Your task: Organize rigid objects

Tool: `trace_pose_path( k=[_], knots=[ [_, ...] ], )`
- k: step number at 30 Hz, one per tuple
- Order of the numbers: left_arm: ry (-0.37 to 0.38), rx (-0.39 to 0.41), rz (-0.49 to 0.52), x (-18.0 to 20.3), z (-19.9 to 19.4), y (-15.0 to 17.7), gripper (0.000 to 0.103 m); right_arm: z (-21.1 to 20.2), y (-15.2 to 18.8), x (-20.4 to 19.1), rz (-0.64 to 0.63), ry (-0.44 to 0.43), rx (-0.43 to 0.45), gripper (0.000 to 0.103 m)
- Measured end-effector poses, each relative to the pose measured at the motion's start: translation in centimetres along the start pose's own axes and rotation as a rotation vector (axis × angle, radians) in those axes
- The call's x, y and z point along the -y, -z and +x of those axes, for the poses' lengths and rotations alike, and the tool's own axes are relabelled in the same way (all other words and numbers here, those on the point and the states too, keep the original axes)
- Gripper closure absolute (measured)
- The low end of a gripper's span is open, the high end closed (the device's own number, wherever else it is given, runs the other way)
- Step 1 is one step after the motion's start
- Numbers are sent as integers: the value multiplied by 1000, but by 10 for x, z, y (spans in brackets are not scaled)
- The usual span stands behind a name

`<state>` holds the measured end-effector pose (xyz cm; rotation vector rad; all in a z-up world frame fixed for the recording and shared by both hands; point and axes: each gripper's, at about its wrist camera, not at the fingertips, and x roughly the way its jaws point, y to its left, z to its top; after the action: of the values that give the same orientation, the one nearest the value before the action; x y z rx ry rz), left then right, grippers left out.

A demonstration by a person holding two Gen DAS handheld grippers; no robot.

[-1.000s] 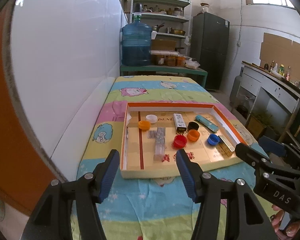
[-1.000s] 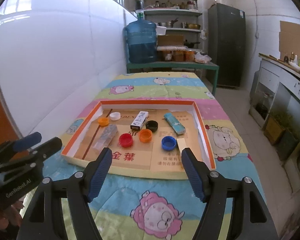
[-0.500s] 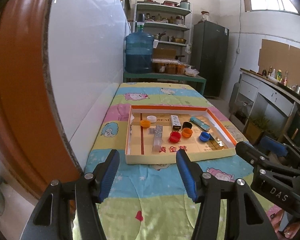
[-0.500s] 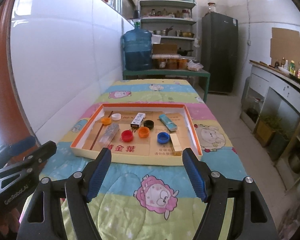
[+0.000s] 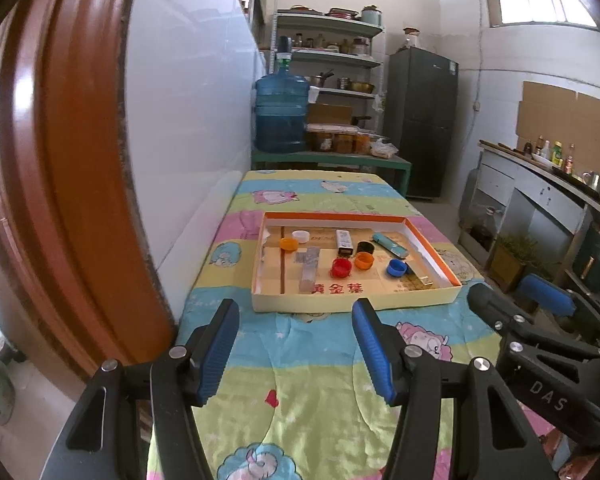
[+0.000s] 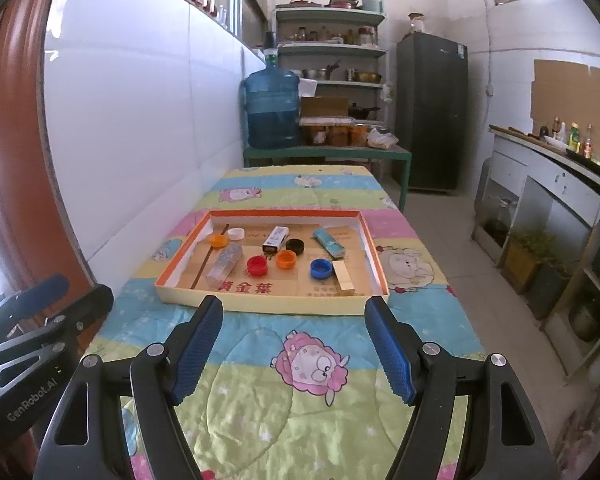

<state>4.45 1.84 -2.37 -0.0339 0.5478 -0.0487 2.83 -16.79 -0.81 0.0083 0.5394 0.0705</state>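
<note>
I see the shallow cardboard tray [image 6: 374, 258] lying on the cartoon-print blanket [image 6: 300, 360], well ahead of both tools. Inside it sit a red cap [image 6: 257, 265], an orange cap [image 6: 286, 259], a blue cap [image 6: 321, 268], a black cap [image 6: 295, 245], a white cap [image 6: 236, 233] and a second orange cap [image 6: 219, 241], with a clear tube [image 6: 224, 264] at the left side, a white box [image 6: 276, 238], a teal case [image 6: 329, 243] and a pale block [image 6: 343, 277] just beside the blue cap. My left gripper [image 5: 294, 350] is spread wide, holding nothing. My right gripper [image 6: 294, 354] is spread too, empty, above the blanket. A blue water jug [image 6: 273, 110] stands beyond the table.
</note>
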Motion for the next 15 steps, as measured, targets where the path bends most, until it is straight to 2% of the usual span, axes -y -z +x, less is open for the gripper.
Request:
trace_pose_path(
  k=[8,15],
  knots=[
    [-162,34,-27,-3,-24,8,45,-24,4,-4,-10,2,23,28],
    [-124,9,-45,-6,-31,14,45,-39,6,-8,-20,0,31,28]
  ],
)
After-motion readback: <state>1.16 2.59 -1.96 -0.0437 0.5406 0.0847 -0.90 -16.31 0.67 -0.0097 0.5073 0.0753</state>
